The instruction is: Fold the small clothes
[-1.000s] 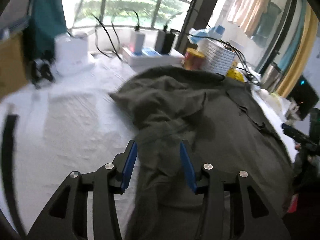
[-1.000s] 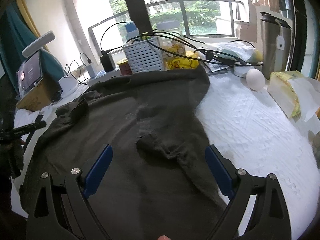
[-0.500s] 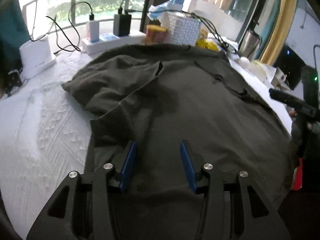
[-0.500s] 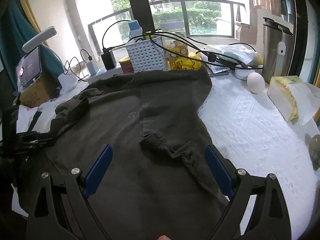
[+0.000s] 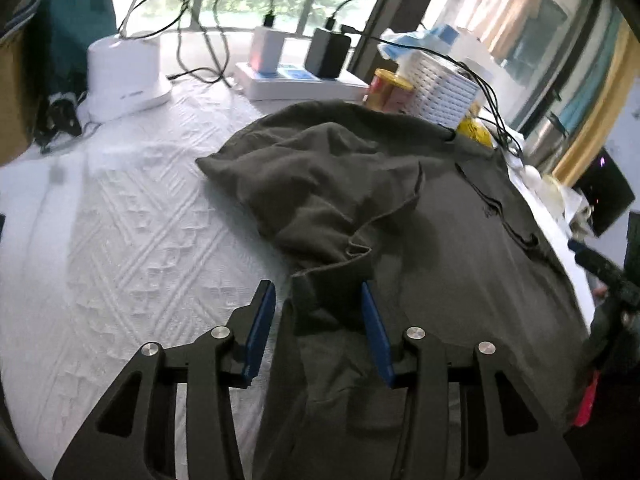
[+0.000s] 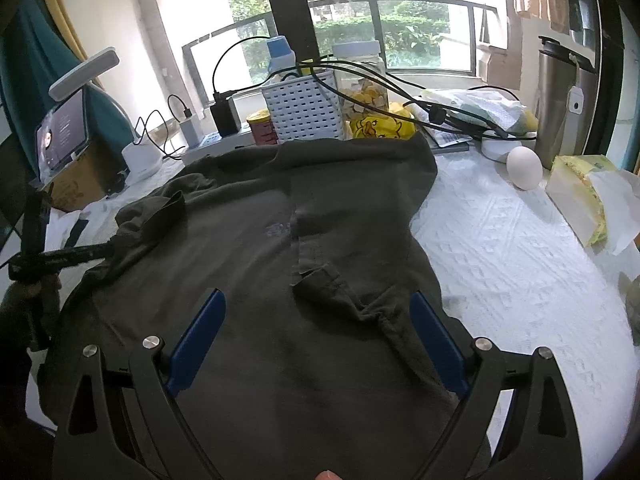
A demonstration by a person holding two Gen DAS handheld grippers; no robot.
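Observation:
A dark olive shirt (image 5: 440,240) lies spread on the white textured cloth (image 5: 140,248), with its left sleeve (image 5: 304,184) bunched up. My left gripper (image 5: 315,286) hovers low over the folded sleeve hem (image 5: 332,276). Its jaws are closing with the hem between them, and a gap still shows at the left pad. In the right wrist view the same shirt (image 6: 340,208) fills the middle. My right gripper (image 6: 317,295) stands wide open over the rumpled collar (image 6: 340,292) and holds nothing.
Along the far edge stand a white lamp base (image 5: 124,68), a power strip (image 5: 296,84) with chargers and cables, a tin (image 5: 390,88) and a white basket (image 6: 304,108). To the right are an egg (image 6: 524,168), a tissue pack (image 6: 588,196) and a steel flask (image 6: 560,96).
The left gripper has shifted from the middle of the shirt to the left sleeve hem, and its jaws have narrowed. The shirt lies flatter than a second ago. The right gripper has kept still.

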